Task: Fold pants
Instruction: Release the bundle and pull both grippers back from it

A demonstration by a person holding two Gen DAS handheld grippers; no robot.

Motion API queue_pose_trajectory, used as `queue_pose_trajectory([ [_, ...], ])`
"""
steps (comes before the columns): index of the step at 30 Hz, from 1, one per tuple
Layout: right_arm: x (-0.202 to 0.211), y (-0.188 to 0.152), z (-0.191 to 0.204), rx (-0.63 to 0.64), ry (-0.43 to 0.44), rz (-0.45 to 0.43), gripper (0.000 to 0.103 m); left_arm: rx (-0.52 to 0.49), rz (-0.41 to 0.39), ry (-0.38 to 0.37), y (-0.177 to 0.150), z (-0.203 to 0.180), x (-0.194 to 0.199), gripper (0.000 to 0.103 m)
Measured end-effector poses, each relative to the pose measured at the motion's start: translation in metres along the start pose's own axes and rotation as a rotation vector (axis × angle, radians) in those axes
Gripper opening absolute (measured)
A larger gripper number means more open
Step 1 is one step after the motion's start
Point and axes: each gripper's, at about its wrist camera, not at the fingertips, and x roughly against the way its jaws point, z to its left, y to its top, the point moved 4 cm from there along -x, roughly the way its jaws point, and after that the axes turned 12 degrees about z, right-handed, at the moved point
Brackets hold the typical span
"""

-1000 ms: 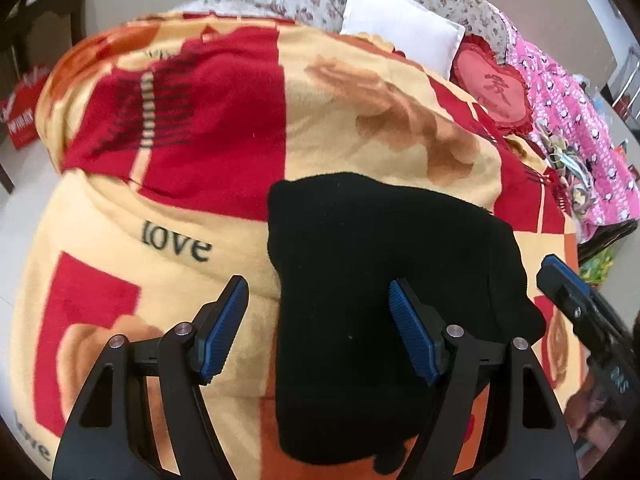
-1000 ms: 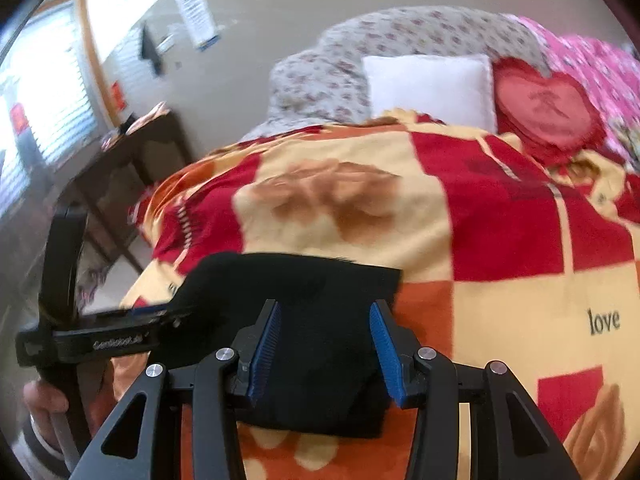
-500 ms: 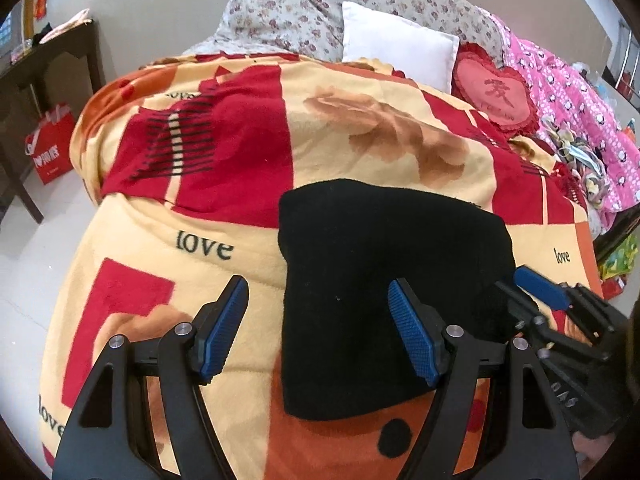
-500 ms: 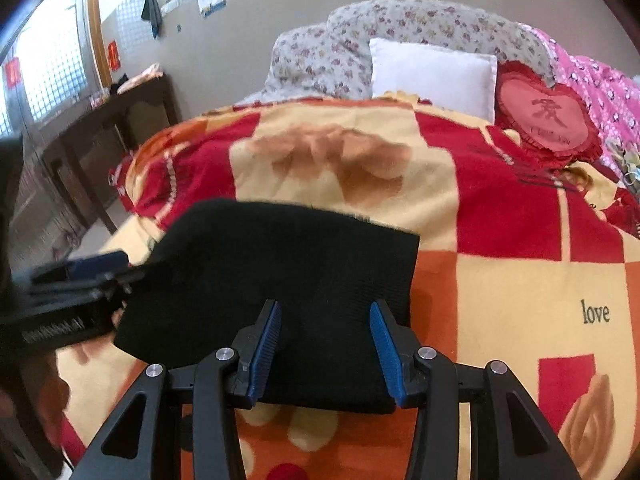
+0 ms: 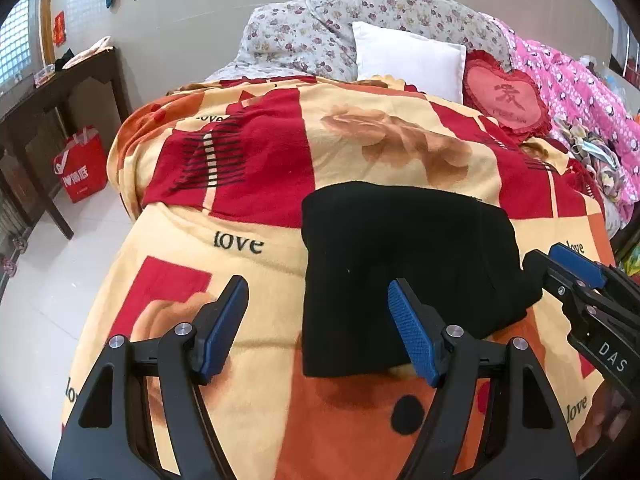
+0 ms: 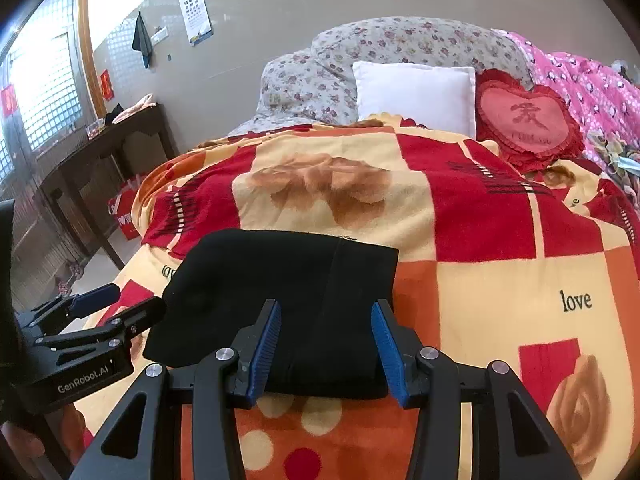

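The black pants [image 5: 404,264] lie folded into a compact rectangle on the red and yellow blanket [image 5: 248,208]; they also show in the right wrist view [image 6: 280,292]. My left gripper [image 5: 318,328] is open and empty, held back from the near left edge of the pants. My right gripper [image 6: 326,348] is open and empty, just short of the pants' near edge. The right gripper appears at the right of the left wrist view [image 5: 580,280], and the left gripper at the left of the right wrist view [image 6: 96,312].
A white pillow [image 6: 416,96], a red heart cushion [image 6: 528,120], a floral quilt [image 6: 380,52] and a pink quilt [image 6: 592,80] lie at the bed's head. A dark wooden table [image 6: 100,148] and a red bag [image 5: 80,168] stand on the floor to the left.
Both grippers have drawn back and risen from the pants, so more of the bed shows. The pants stay folded and still.
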Motion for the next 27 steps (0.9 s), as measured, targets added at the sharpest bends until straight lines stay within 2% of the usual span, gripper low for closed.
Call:
queue_pose_trajectory([
  [5, 0.001, -0.001, 0.004, 0.002, 0.007, 0.008, 0.046, -0.004, -0.033, 0.037, -0.005, 0.0, 0.009, 0.073],
  [27, -0.006, 0.009, 0.027, 0.038, 0.03, 0.026, 0.046, 0.028, -0.092, 0.097, -0.015, 0.021, 0.032, 0.073],
])
